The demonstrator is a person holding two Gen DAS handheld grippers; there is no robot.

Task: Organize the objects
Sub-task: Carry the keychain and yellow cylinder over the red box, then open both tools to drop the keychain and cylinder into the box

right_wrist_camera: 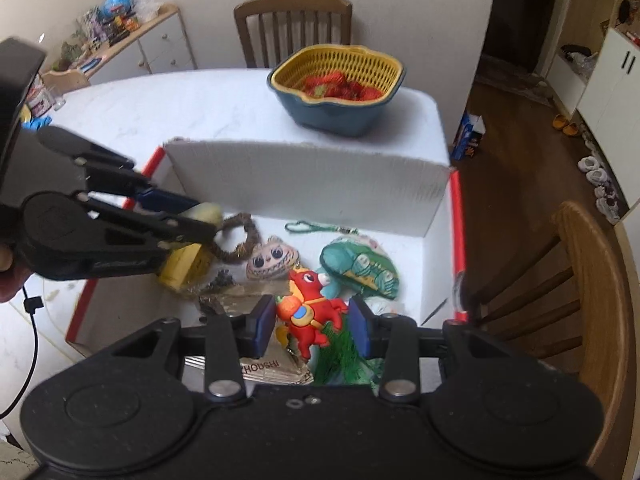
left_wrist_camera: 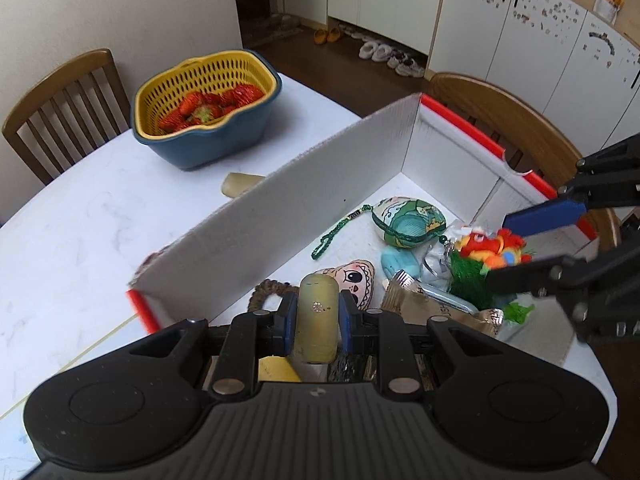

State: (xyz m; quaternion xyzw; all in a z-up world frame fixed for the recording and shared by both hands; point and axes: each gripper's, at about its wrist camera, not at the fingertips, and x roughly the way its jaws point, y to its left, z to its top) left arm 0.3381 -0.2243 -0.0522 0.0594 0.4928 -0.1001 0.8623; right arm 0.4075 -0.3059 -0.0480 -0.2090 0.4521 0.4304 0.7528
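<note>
White cardboard box (left_wrist_camera: 280, 216) with red edges on white worktop (left_wrist_camera: 80, 208), left tool (left_wrist_camera: 318, 316) clamping pale yellow-green cylinder (left_wrist_camera: 318, 320) above it, right tool (right_wrist_camera: 312, 324) spread apart around red plush horse (right_wrist_camera: 314, 312).

a lived-in room around a white worktop

we see a white, faintly marbled worktop (left_wrist_camera: 92, 216) against a plain cream wall (left_wrist_camera: 120, 12). a slatted wooden chair (left_wrist_camera: 60, 112) stands at its far side, and a second wooden chair (right_wrist_camera: 588, 292) with a curved back sits at the near corner. the floor (right_wrist_camera: 516, 144) is dark brown wood, with pairs of shoes (left_wrist_camera: 390, 56) lined up along tall white cabinets (left_wrist_camera: 520, 28) dotted with small stickers. a low white sideboard (right_wrist_camera: 160, 44) with a wooden top carries clutter. a dark doorway (right_wrist_camera: 516, 12) opens beyond the wall. light is soft and even.
</note>
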